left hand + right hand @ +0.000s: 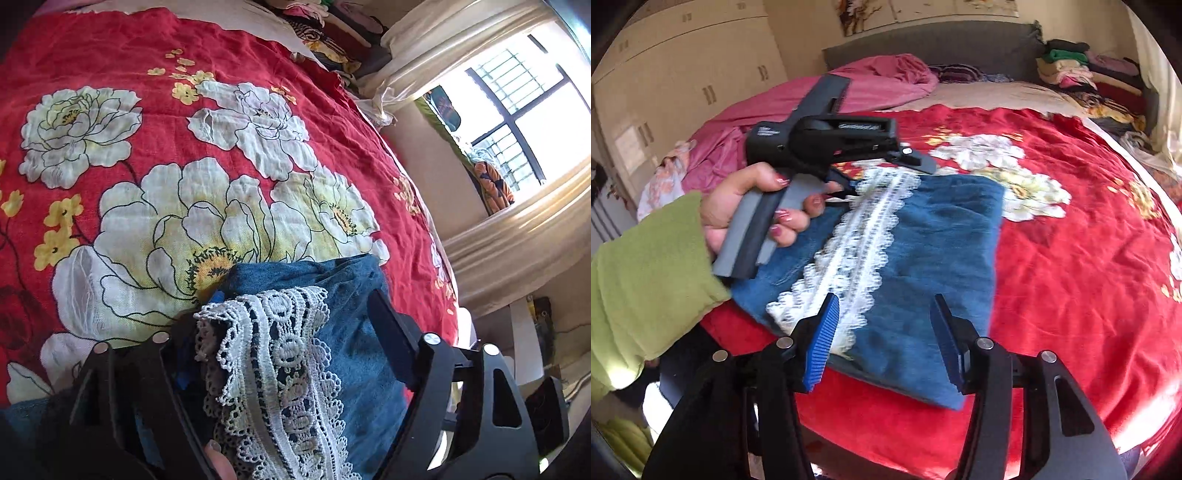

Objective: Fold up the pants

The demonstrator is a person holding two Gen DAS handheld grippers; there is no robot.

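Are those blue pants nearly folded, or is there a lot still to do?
Nearly folded, it seems. The blue pants already lie as a compact rectangle on the red floral bedspread, lace trim on top. The left gripper sits around the far end of the bundle; the right gripper hangs open above the near edge. Perhaps one last fold or smoothing remains.

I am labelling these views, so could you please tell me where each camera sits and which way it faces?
Left wrist: on the left gripper, tilted down along the blue pants with white lace toward a window; own black fingers show.
Right wrist: on the right gripper, facing the headboard; open blue pads, the left hand, green sleeve.
Shared: pants, red floral bedspread.
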